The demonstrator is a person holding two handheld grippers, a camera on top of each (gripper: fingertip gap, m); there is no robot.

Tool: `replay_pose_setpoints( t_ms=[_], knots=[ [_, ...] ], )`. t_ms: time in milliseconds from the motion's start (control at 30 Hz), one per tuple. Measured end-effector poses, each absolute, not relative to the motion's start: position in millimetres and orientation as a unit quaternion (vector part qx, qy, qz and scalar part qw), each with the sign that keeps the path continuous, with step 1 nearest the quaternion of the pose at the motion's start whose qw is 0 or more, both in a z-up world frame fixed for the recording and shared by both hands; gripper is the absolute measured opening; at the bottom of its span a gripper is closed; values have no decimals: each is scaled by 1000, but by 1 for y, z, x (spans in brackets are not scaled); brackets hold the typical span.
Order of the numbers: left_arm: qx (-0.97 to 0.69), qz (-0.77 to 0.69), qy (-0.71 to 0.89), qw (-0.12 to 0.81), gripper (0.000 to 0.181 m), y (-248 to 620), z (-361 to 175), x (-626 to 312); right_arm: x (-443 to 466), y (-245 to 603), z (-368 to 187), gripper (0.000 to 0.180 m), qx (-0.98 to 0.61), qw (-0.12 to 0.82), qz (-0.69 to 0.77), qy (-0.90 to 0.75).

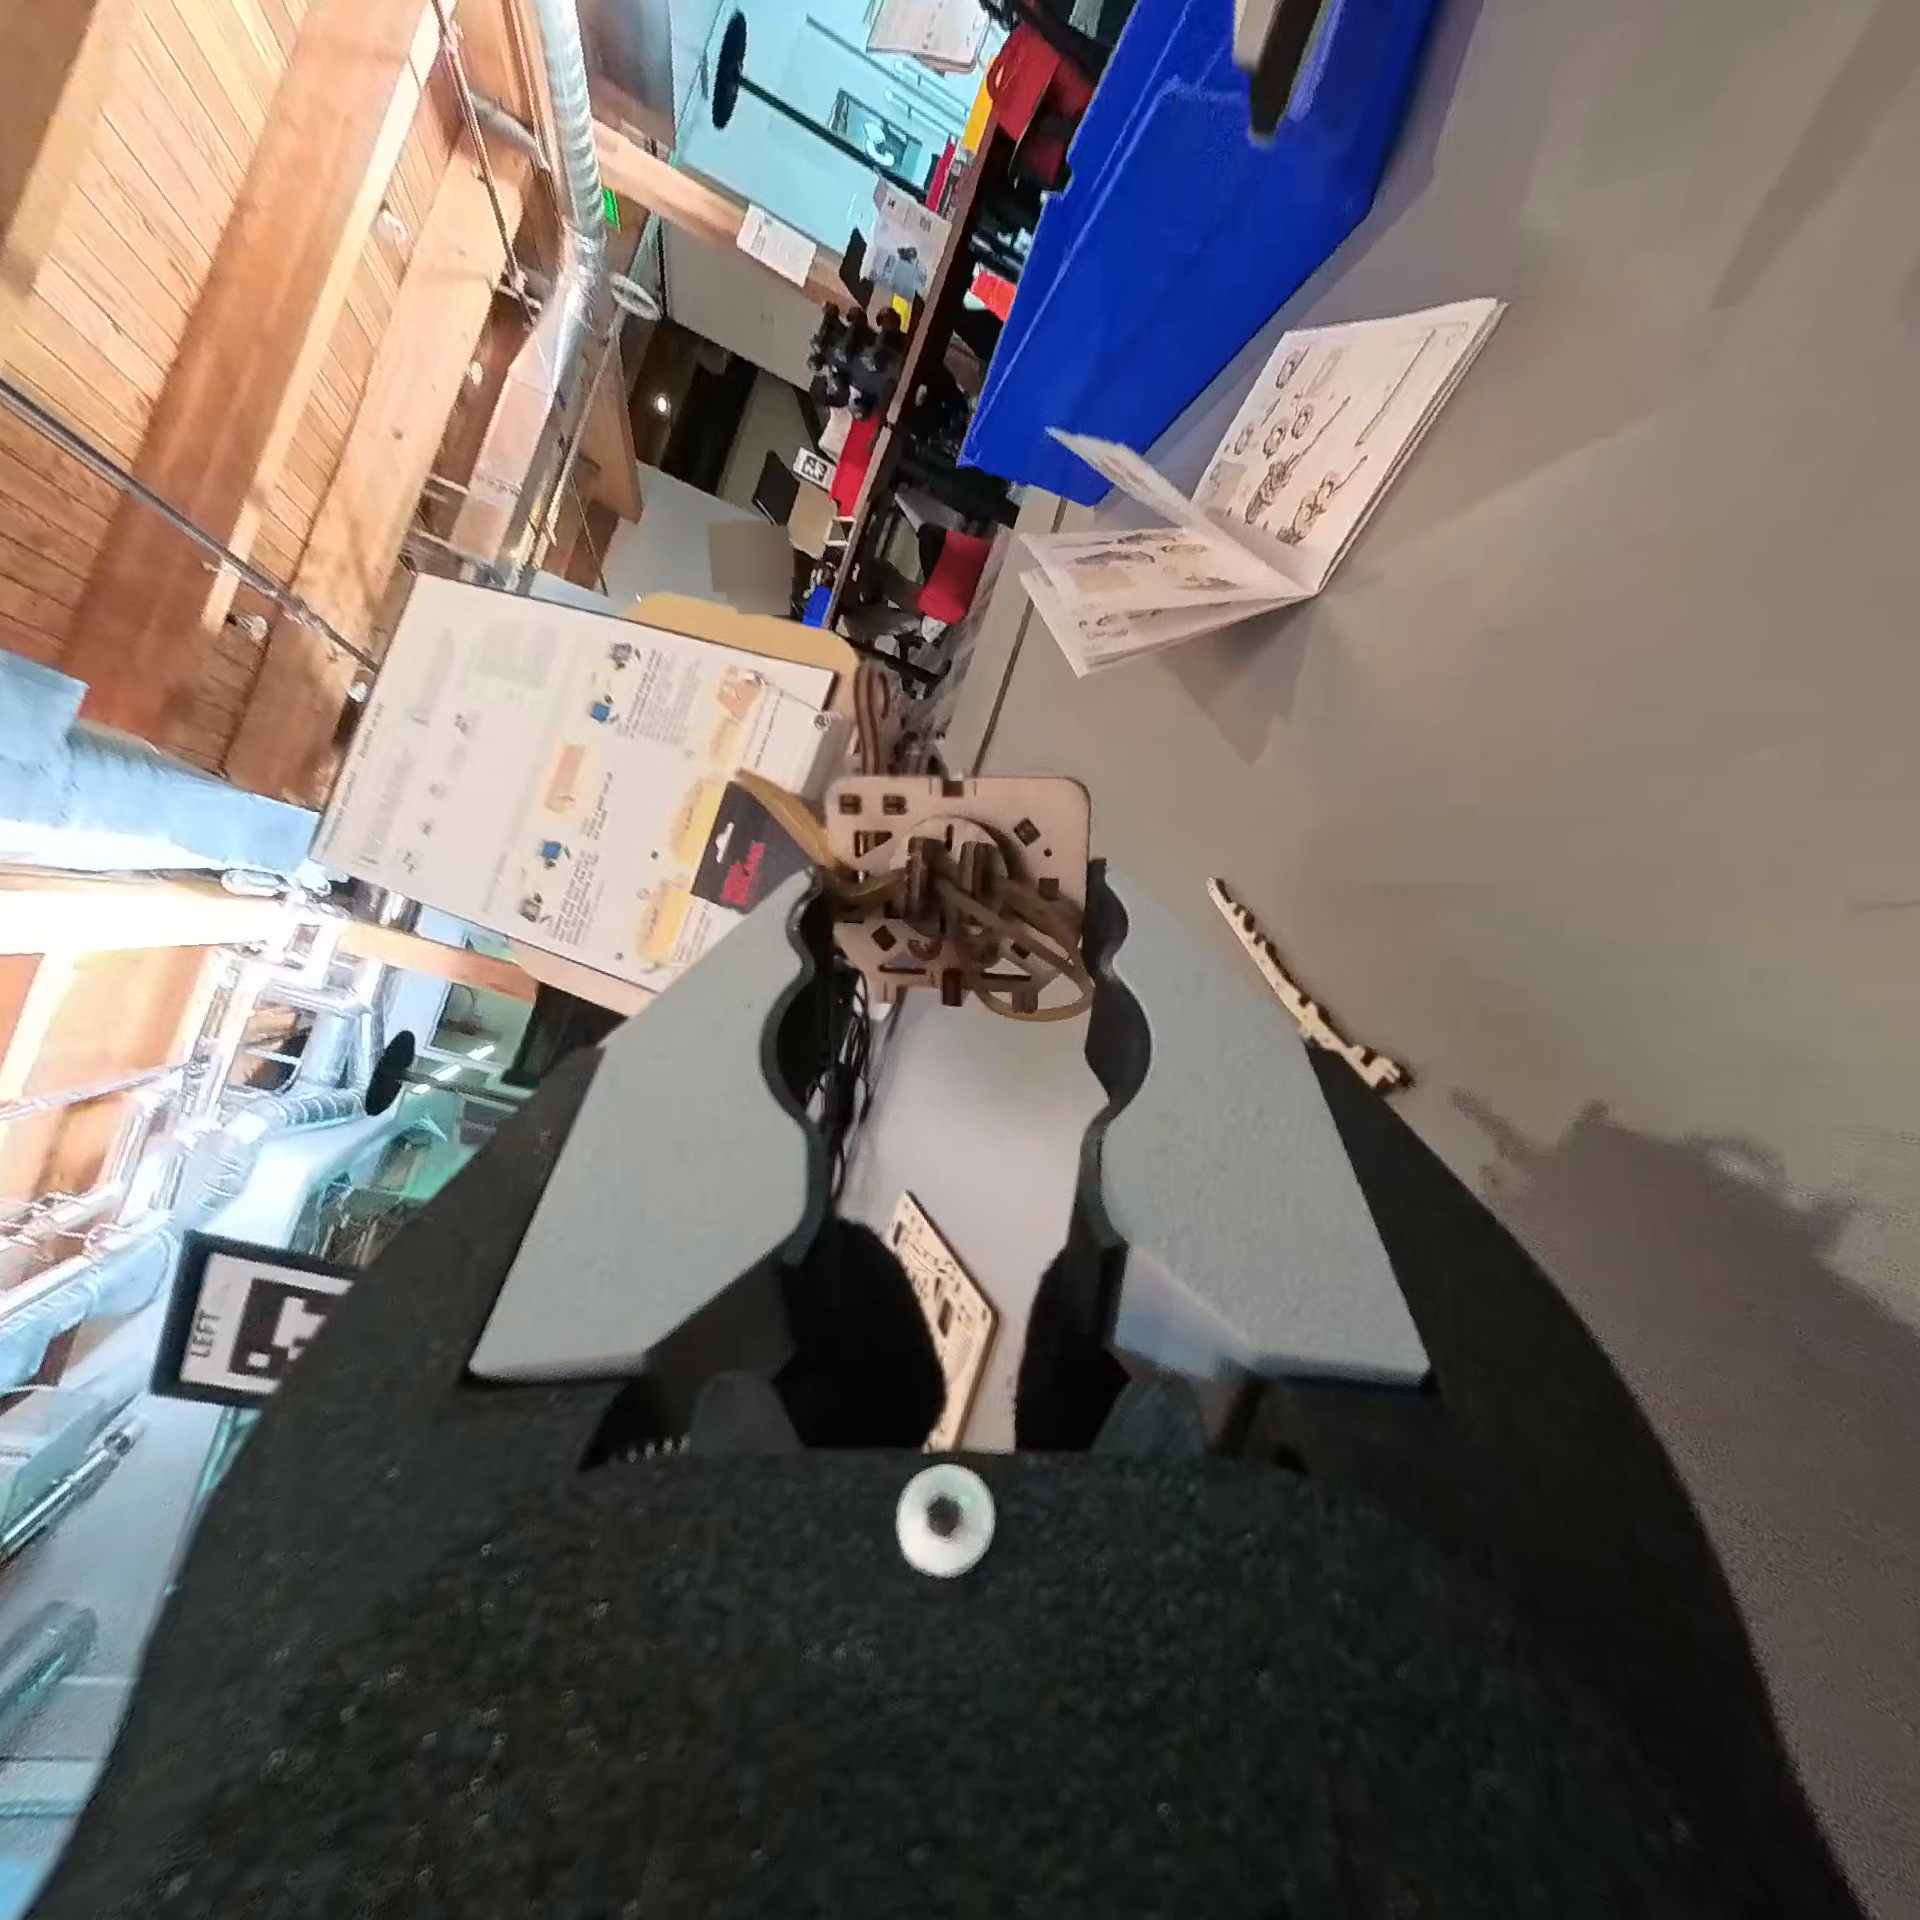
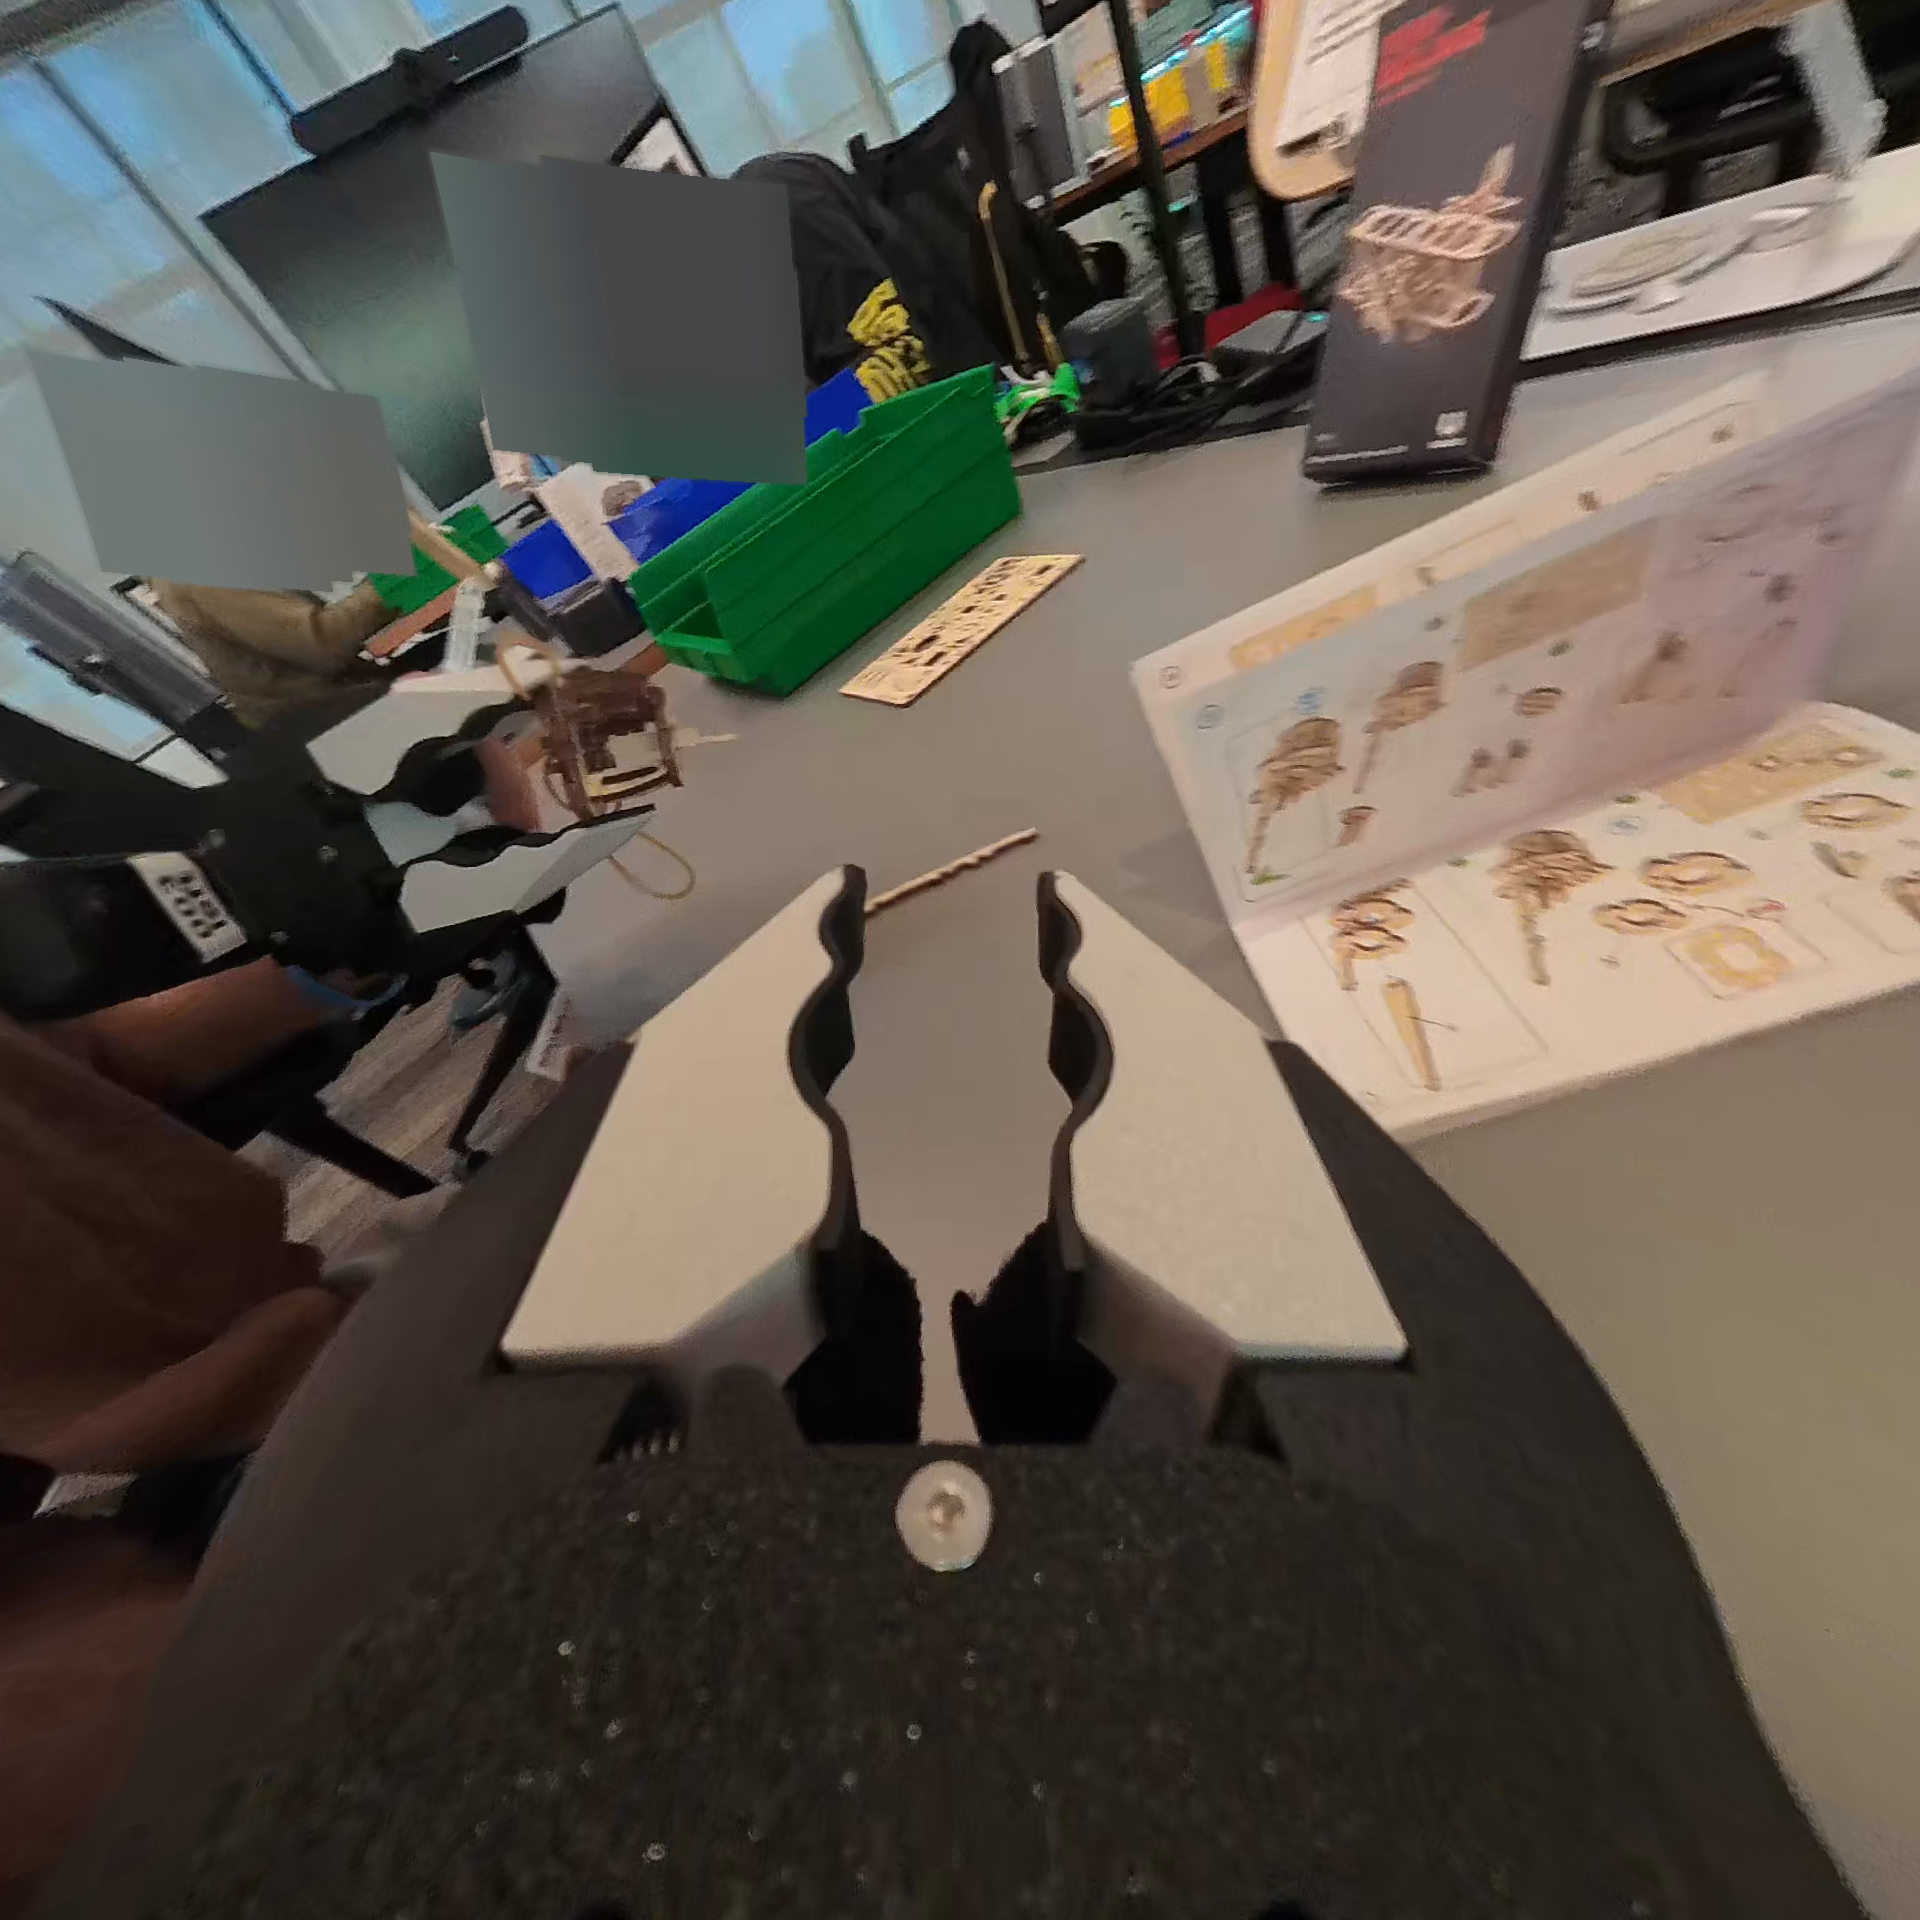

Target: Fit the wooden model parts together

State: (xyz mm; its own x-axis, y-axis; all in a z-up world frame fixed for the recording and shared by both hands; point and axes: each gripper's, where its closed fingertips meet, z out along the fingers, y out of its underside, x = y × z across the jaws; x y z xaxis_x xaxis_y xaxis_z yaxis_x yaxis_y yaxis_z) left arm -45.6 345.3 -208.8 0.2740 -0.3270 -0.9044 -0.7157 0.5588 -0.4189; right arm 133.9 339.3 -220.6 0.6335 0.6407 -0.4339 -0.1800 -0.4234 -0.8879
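Note:
My left gripper is shut on a partly built wooden model, a pale plate with slots, dark gears and rubber bands, held above the grey table. The same gripper and model show at the left of the right wrist view. My right gripper is open and empty, low over the table. A thin toothed wooden strip lies on the table just beyond its tips; it also shows in the left wrist view. A flat wooden parts sheet lies farther off.
An open instruction booklet lies on the table at right. A green bin and blue bins stand behind the sheet. A dark upright model box stands at the back right. A person's brown sleeve is at left. About 20 cm separates my left fingertips from my right.

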Motion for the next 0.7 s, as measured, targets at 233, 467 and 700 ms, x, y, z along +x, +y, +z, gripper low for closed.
replay_pose_setpoints(
  t_ms=[233, 467, 700],
  knots=[
    [-492, 125, 572, 645, 46, 359, -221, -43, 157, 377, -264, 52, -813, 492, 273, -152],
    [-502, 103, 557, 653, 46, 361, -216, -43, 143, 434, -287, 54, -843, 455, 150, -244],
    [-511, 93, 555, 650, 46, 360, -218, -49, 123, 467, -313, 54, -852, 361, 116, -360]
  ],
)
